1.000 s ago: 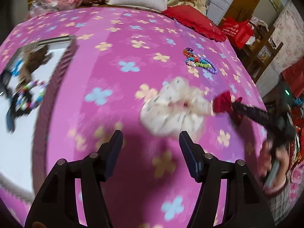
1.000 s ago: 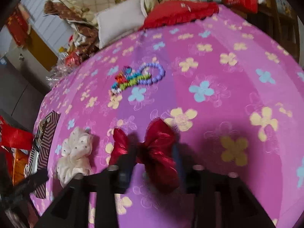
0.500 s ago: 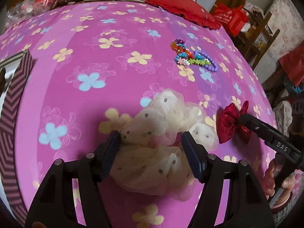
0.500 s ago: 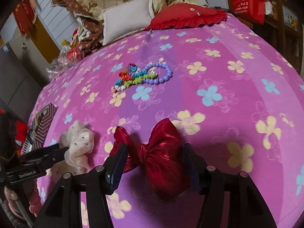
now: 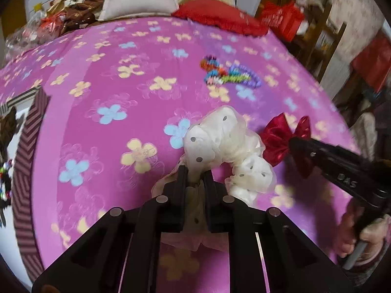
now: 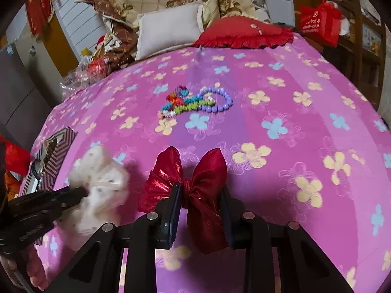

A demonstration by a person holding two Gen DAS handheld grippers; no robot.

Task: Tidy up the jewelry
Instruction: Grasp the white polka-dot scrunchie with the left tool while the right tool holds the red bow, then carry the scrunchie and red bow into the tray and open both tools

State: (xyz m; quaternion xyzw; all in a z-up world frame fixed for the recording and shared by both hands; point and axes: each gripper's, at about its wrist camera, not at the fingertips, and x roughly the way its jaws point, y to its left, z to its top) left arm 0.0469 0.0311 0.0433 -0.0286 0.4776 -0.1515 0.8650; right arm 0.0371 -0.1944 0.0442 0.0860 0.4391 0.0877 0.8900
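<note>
Scrunchie (image 5: 220, 144) — cream, dotted — is pinched in the left gripper (image 5: 195, 171), jaws clamped on its fabric. Just right of the scrunchie, the red bow (image 6: 195, 193) sits between the right gripper's (image 6: 200, 195) jaws, closed around its knot. Beads (image 6: 195, 102) lie beyond — a striped box (image 5: 27, 161) left.

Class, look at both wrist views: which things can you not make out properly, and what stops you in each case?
1. Striped-sided box, left wrist view: contents cut off by the left edge.
2. Heap of coloured bead bracelets, left wrist view: motion blur merges the strands.
3. Cream dotted tulle scrunchie, right wrist view: blurred, partly behind the left tool.
4. Shiny red bow, left wrist view: right tool covers its lower part.
</note>
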